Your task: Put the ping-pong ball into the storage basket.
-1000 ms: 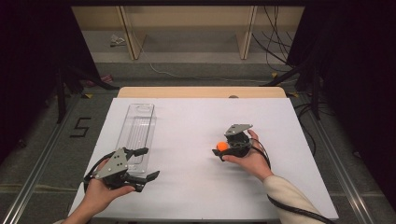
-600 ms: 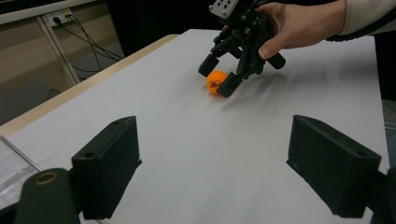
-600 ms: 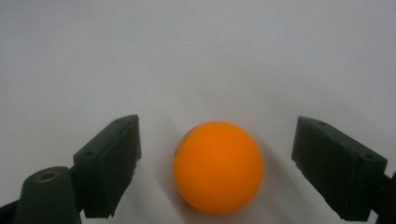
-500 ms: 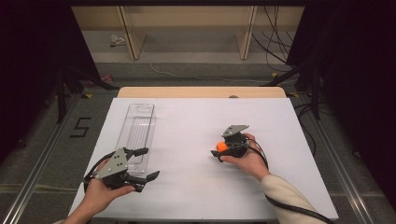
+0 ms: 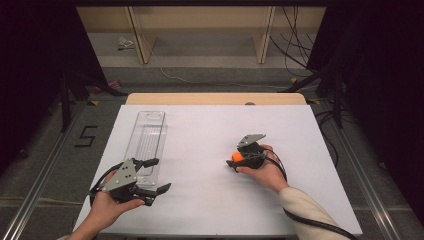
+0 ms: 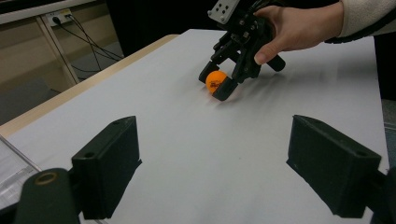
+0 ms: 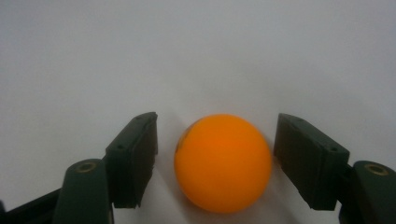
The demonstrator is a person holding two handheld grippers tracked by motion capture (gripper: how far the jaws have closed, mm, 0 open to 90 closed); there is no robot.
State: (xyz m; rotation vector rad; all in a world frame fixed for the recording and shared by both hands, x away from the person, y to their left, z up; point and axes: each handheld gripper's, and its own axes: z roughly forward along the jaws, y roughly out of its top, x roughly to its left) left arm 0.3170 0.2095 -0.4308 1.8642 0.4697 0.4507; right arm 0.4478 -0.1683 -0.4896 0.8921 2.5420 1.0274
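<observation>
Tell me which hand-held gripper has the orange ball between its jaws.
The right hand-held gripper: its open jaws flank the orange ball on the white table. The left hand-held gripper, beside the clear tray, has nothing between its jaws.

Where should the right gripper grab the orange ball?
Across its widest middle, from above. The orange ball is round and sits on the white table, already between the open right gripper's jaws; off-centre pads may squirt it out.

Dark print on orange ball (image 6: 216, 81) too small to read.
</observation>
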